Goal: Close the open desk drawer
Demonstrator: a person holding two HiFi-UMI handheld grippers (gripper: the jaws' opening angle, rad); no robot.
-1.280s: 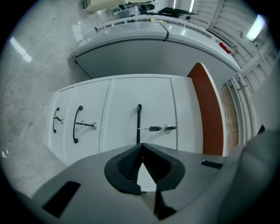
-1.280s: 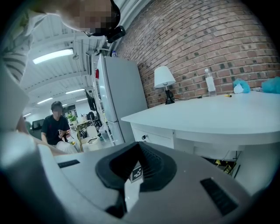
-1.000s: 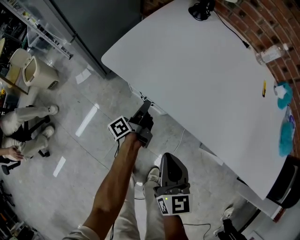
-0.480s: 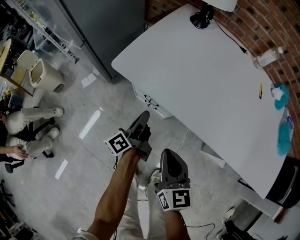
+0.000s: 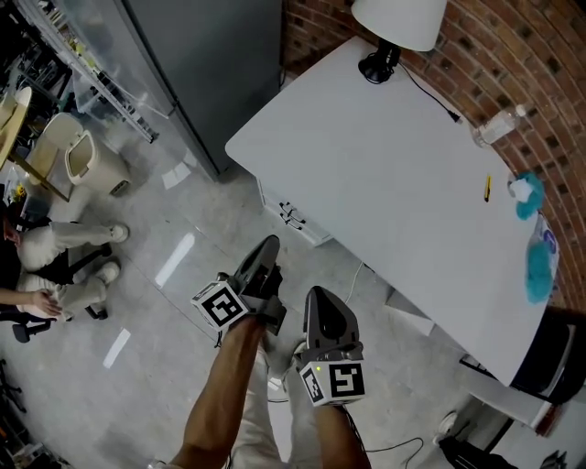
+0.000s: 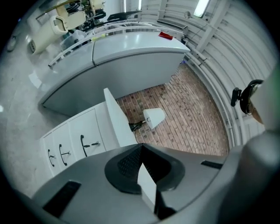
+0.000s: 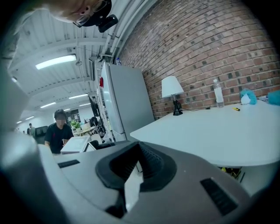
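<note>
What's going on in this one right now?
A person stands clear of the white desk, holding a gripper in each hand. The left gripper and right gripper touch nothing; both have their jaws together and hold nothing. In the left gripper view the drawers all look flush with each other, so the closing appears done.

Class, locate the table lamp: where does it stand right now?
Head view, top centre: the lamp stands on the white desk's far corner by the brick wall, left of the water bottle.
</note>
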